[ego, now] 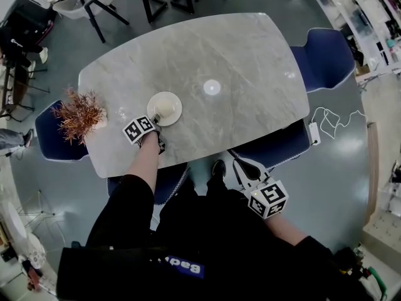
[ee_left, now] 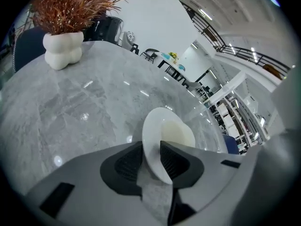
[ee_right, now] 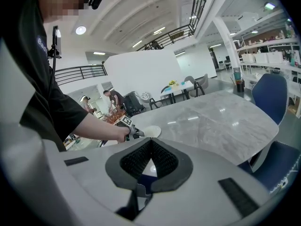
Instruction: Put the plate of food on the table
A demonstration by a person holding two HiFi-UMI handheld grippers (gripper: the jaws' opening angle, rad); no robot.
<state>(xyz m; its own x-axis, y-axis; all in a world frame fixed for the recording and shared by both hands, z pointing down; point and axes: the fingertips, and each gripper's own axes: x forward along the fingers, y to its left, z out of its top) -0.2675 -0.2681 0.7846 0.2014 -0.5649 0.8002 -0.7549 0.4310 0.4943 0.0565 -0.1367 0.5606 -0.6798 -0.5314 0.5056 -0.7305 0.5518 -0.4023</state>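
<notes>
Left gripper (ee_left: pixel 151 158) is closed on the near rim of one round white ceramic plate (ego: pixel 165 108); the rim is pinched between its two dark ribbed pads. One pale, cream-coloured mound of food (ee_left: pixel 178 133) is carried on the plate. The plate is found over the grey marble table (ego: pixel 250 55), close to the table's near long edge and towards its left end. Whether its base is fully set down on the marble cannot be told.

Right gripper (ee_right: pixel 150 145) is held low and well apart from the plate, off the table's near edge. Its two jaws are brought together at the tips and nothing is held between them.

One white bulbous vase (ee_left: pixel 62 51) is stood at the left end of the table, and one bunch of rust-brown dried grass (ee_left: pixel 75 6) is held in it. Vase and plate are kept apart by bare marble. Four blue chairs (ego: pixel 326 58) are counted round the table: one at each end and two along the near side. One white cable (ego: pixel 332 121) is seen looped on the grey floor by the right end.
</notes>
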